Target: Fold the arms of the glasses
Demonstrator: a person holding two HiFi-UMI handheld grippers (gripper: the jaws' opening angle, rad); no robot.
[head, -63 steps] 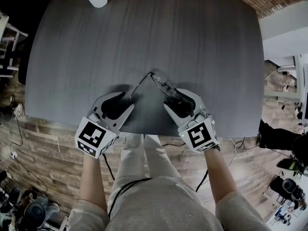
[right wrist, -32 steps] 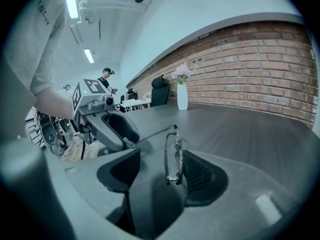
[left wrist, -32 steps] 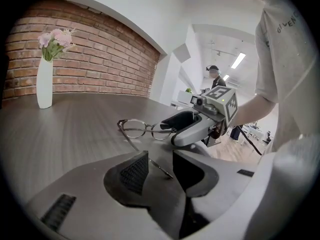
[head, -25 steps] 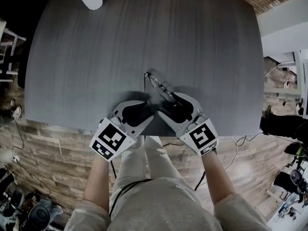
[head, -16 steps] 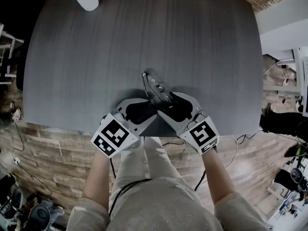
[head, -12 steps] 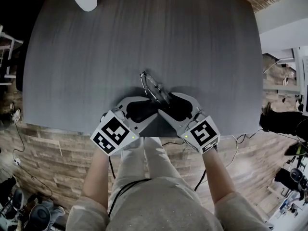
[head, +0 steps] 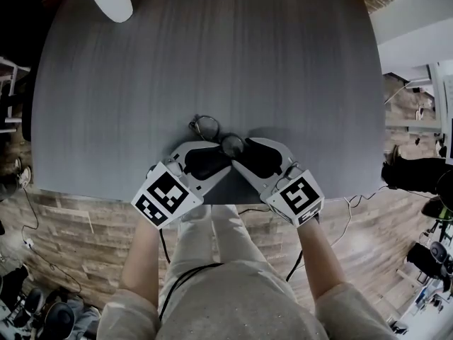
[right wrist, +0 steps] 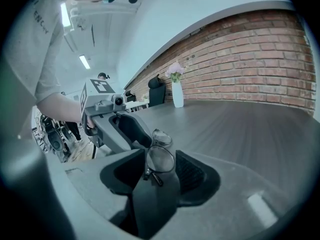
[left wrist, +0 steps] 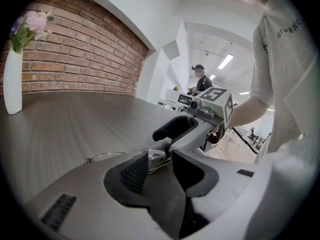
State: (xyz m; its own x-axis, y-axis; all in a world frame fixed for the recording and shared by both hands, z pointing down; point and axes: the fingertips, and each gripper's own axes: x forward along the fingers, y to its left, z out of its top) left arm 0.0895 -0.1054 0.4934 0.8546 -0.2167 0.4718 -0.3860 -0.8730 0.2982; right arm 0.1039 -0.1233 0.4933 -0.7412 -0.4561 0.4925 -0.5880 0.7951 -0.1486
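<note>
Seen from the head camera, a pair of thin wire-rimmed glasses [head: 216, 136] sits near the 6 o'clock edge of a grey desk [head: 212, 48], right at the tips of two hand-held tongs. The long axis of the glasses, from lens to lens, runs from about 10 o'clock to 4 o'clock. One lens reaches out over the desk towards 10 o'clock, and the other sits at the 4 o'clock end, tucked between the two sets of tips.

The left tongs [head: 211, 160] come in from 7 o'clock and the right tongs [head: 249, 156] from 5 o'clock, so their tips nearly meet under the nearer lens. The right tongs are the closer pair. In the right gripper view that lens stands face-on between the jaws and fills the gap from pad to pad. These jaws have just been closing and seem to pinch the lens rim.

In the left gripper view the jaws stand apart. A thin piece of the metal frame lies between them, nearer one pad, with a gap showing on the other side, so they do not appear to grip it.

No arm sticks out from the frame in the head view, so both arms look folded in or very nearly so. Any next move probably turns on the right tongs' hold at the 4 o'clock lens.
</note>
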